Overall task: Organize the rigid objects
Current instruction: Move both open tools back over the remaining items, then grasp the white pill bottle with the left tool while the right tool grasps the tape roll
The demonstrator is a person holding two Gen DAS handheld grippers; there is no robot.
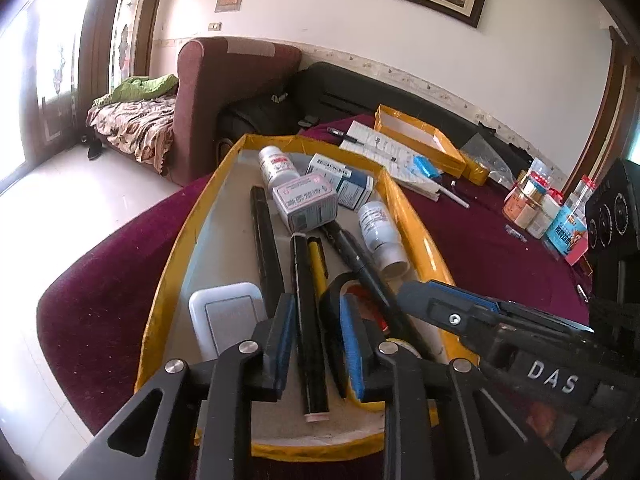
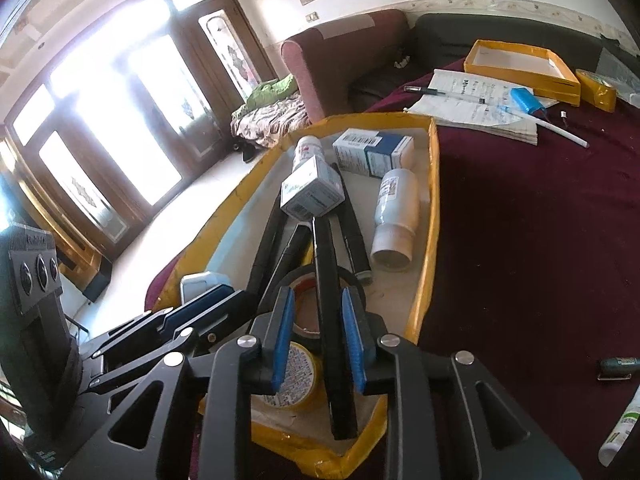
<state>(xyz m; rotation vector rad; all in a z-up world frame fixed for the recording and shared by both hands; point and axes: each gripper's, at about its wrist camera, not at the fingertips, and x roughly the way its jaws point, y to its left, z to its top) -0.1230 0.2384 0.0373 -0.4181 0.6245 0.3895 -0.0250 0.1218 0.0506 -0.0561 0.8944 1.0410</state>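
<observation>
A yellow-edged tray (image 1: 172, 264) on the maroon table holds medicine boxes (image 1: 306, 204), white bottles (image 1: 380, 236), black sticks, a yellow pen (image 1: 318, 264), a tape roll and a white switch plate (image 1: 228, 316). My left gripper (image 1: 316, 340) is over the tray's near end, jaws partly open around a black stick (image 1: 308, 320), pads not clearly touching it. My right gripper (image 2: 320, 336) also hangs over the tray (image 2: 430, 216), jaws partly open around another black stick (image 2: 334, 320), above a black tape roll (image 2: 308, 280) and a yellow-lidded tin (image 2: 296, 376).
A second yellow tray (image 2: 524, 72), a notebook (image 2: 472, 108), pens and a blue item (image 2: 526, 100) lie at the table's far side. Jars and boxes (image 1: 540, 208) stand at the far right. A small tool (image 2: 618, 366) and a tube (image 2: 624, 428) lie on the cloth.
</observation>
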